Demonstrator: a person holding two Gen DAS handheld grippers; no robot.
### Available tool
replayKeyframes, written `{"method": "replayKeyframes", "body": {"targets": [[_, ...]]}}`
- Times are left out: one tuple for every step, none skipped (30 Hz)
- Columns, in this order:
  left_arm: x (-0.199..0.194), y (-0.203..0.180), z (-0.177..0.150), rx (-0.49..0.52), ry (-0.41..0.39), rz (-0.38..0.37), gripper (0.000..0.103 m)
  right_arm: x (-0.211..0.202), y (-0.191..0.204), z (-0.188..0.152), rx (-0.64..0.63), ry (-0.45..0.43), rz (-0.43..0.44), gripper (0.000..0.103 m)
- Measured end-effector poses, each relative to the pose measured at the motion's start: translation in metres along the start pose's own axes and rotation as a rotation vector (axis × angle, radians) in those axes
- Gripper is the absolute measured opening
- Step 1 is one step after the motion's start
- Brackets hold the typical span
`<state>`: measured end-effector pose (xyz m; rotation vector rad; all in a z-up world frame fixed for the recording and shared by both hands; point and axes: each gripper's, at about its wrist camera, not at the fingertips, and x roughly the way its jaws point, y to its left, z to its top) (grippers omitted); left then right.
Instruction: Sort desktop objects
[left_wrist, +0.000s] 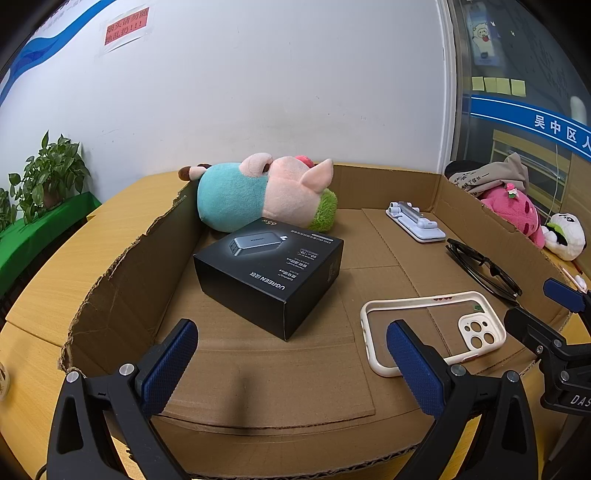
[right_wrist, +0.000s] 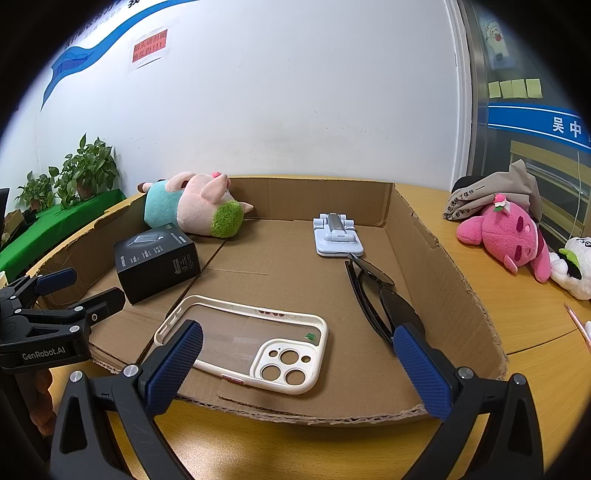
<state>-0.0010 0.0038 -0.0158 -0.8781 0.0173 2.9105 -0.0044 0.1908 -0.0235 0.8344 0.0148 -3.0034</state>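
A shallow cardboard tray (left_wrist: 122, 280) (right_wrist: 436, 243) holds a pig plush (left_wrist: 258, 192) (right_wrist: 192, 206), a black charger box (left_wrist: 269, 269) (right_wrist: 155, 258), a cream phone case (left_wrist: 476, 332) (right_wrist: 288, 369), black sunglasses (left_wrist: 480, 269) (right_wrist: 373, 291) and a light blue phone stand (left_wrist: 415, 221) (right_wrist: 336, 236). My left gripper (left_wrist: 291, 354) is open and empty at the tray's near edge, facing the box. My right gripper (right_wrist: 295, 362) is open and empty, hovering over the phone case. Each gripper shows in the other's view, the right one (left_wrist: 546, 314) and the left one (right_wrist: 81, 291).
A pink plush (right_wrist: 506, 236) (left_wrist: 513, 214), a panda plush (right_wrist: 572, 266) (left_wrist: 565, 236) and a grey cloth bag (right_wrist: 491, 192) lie on the wooden table (right_wrist: 532, 314) right of the tray. Potted plants (left_wrist: 51, 173) (right_wrist: 88, 170) stand at the far left by the wall.
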Motion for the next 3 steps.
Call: {"method": "replayKeyframes", "body": {"targets": [[0.0000,0.0000,0.0000,0.000,0.000,0.000,0.103,0.0000,0.0000,0.0000,0.000,0.000,0.000,0.103],[0.0001,0.0001,0.0009,0.000,0.000,0.000,0.103,0.0000,0.0000,0.0000,0.000,0.000,0.000,0.103],[0.0001,0.0002,0.0010,0.000,0.001,0.000,0.103,0.0001,0.0001,0.0000,0.000,0.000,0.000,0.103]]}}
